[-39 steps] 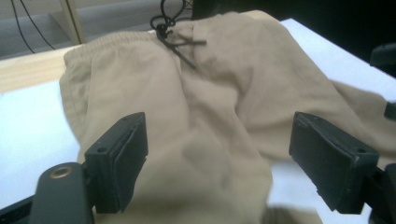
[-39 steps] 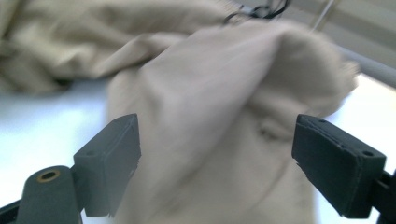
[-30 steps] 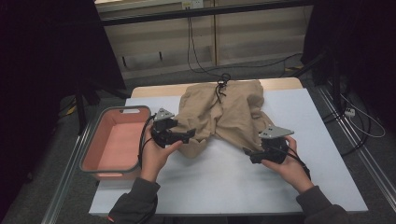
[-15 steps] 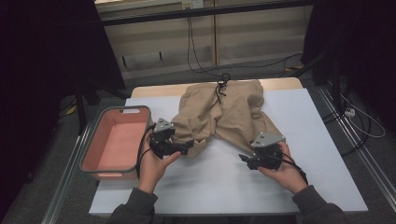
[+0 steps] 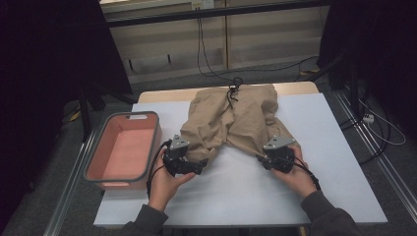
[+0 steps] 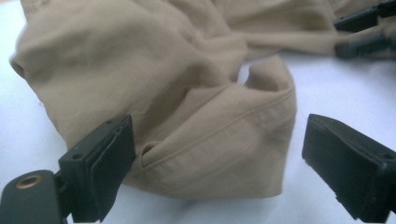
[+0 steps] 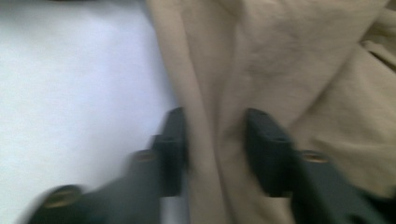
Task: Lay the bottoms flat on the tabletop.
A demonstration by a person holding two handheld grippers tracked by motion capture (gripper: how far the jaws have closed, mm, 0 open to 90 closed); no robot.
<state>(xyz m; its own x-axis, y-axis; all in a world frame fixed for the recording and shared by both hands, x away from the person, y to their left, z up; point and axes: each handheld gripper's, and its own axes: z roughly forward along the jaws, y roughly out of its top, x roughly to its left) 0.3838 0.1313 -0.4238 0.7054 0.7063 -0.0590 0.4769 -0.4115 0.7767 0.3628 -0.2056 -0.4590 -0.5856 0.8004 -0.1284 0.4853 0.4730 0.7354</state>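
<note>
1. Right gripper (image 5: pixel 268 160): at the near hem of the shorts' (image 5: pixel 231 120) right leg. Its jaws have just been closing on a bunched fold of the hem. In the right gripper view (image 7: pixel 215 154) the cloth sits between both pads and they look to be pinching it; the frame is blurred, so how firm the grip is I can't tell.
2. Left gripper (image 5: pixel 196 167): at the near hem of the left leg, jaws wide apart, holding nothing. In the left gripper view (image 6: pixel 215 163) the hem corner lies flat on the table (image 5: pixel 246 196) between the pads; neither pad touches it.
3. Shorts: tan, spread on the white table, waistband at the far edge, both legs pointing toward the person. Cloth is rumpled, not smoothed or folded.
4. Bin (image 5: pixel 93 162): pink, grey rim, left of the shorts, just beside the left gripper, off the table's left edge. Nothing visible in it.
5. Progress, my read: early. One leg hem grabbed, the other only lined up. Left to do: close the left jaws on the hem, then lift, fold or move the shorts, possibly into the bin.
6. Drawcord (image 5: pixel 232 91): dark, at the waistband, far side of the shorts.
7. Writing: none readable. A pale label sits on the bin's far rim, too small to read.
</note>
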